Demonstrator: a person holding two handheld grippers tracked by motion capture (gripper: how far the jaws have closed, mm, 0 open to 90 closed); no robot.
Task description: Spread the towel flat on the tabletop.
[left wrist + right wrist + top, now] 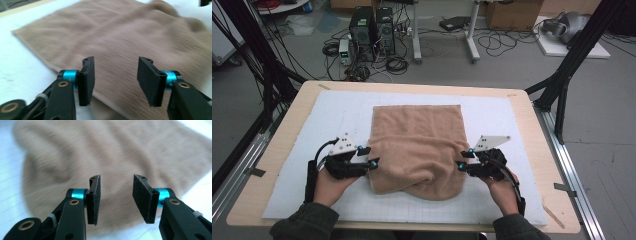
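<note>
Tabletop (532, 131): pale wood board, rounded corners, set on a metal frame; a white gridded mat (332, 112) covers most of it.

Room: grey floor (607, 120); two dark computer towers (372, 27) beyond the far edge with tangled cables (397, 64) around them; legs of a light stand (471, 40); a cardboard box (512, 12); black struts at both sides.

Towel (417, 145): tan terry cloth, lying on the mat at the middle of the tabletop. Far part flat with straight edges; near part folded over on itself, bunched and rounded at the near edge, with soft creases. Hemmed border visible in the left gripper view.

Left tool (368, 157): at the towel's left edge, jaws released and standing apart, nothing between the pads; the towel lies beneath and beyond them.

Right tool (463, 161): at the towel's right edge, jaws likewise parted and empty, pointed over the bunched cloth.

Person: green sleeves (304, 222) at the near edge.
</note>
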